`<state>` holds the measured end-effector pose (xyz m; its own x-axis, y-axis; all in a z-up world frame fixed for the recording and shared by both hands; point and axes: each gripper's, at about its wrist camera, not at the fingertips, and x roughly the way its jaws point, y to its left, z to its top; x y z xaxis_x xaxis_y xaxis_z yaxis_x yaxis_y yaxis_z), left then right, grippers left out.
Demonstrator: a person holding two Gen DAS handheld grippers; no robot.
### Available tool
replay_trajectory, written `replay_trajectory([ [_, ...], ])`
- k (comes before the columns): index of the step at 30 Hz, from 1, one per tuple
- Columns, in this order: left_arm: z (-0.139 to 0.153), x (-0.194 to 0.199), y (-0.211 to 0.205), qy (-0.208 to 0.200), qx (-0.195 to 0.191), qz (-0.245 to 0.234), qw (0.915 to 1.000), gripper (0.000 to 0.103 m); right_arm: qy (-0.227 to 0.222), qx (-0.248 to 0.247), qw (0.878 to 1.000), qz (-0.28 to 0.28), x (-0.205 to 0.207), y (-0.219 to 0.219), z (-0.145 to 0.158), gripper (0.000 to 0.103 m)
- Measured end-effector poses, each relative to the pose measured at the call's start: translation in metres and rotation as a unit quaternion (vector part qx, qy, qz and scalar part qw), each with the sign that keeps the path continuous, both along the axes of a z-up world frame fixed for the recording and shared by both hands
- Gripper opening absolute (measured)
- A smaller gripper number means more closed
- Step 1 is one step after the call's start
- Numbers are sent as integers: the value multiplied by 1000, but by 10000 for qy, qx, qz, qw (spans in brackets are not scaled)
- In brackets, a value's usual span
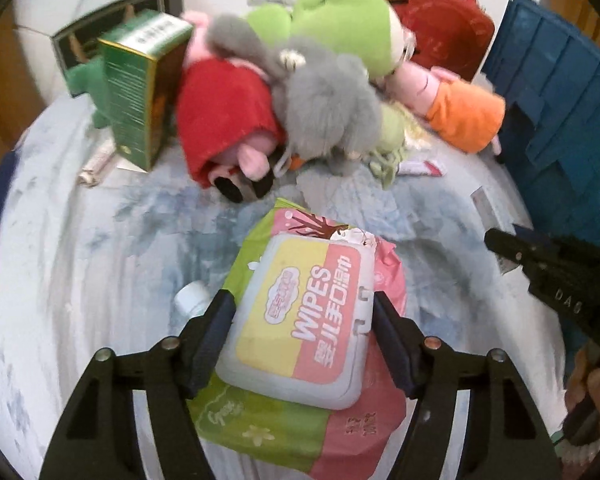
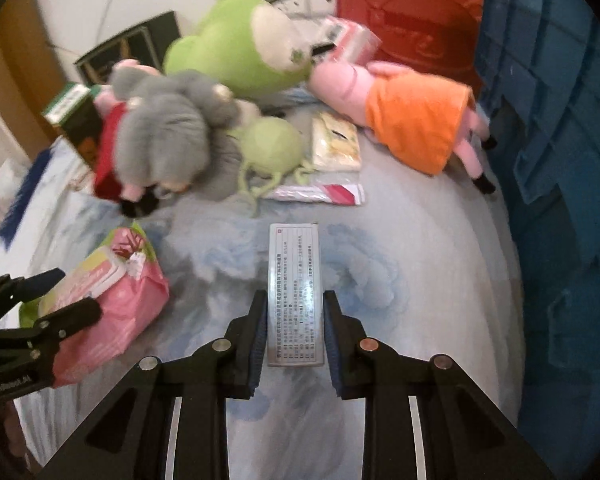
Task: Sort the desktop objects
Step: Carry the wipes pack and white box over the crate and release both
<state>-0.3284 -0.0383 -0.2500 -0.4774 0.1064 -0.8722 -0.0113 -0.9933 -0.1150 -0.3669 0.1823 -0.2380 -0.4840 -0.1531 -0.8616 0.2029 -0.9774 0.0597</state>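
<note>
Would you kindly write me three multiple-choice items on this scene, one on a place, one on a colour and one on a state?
1. Where does the blue crate stand in the right wrist view?
A. at the right edge
B. at the left edge
C. in the middle, among the toys

2. What colour is the dress on the pink plush lying nearest the crate?
A. purple
B. orange
C. black

3. What is the right gripper doing?
A. standing wide open over bare cloth
B. shut on the green box
C. shut on the silver box

Answers:
1. A, the crate fills the right side of that view.
2. B, its dress is plainly orange.
3. C, both pads press on the sides of the silver box.
</note>
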Motion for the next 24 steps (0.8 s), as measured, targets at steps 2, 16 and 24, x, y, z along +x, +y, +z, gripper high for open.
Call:
replay_trajectory([
  [2,12,13,0,142,10,147,9998,67,89,-46,9999,118,5,7,2,26],
  [16,140,89,9,1870,128,-90,9822,64,1552,-47,9878,109,103,-7,130,26],
  [24,235,126,73,2970,357,-742,9513,64,2667,138,9622,-540,173,45,245,26],
])
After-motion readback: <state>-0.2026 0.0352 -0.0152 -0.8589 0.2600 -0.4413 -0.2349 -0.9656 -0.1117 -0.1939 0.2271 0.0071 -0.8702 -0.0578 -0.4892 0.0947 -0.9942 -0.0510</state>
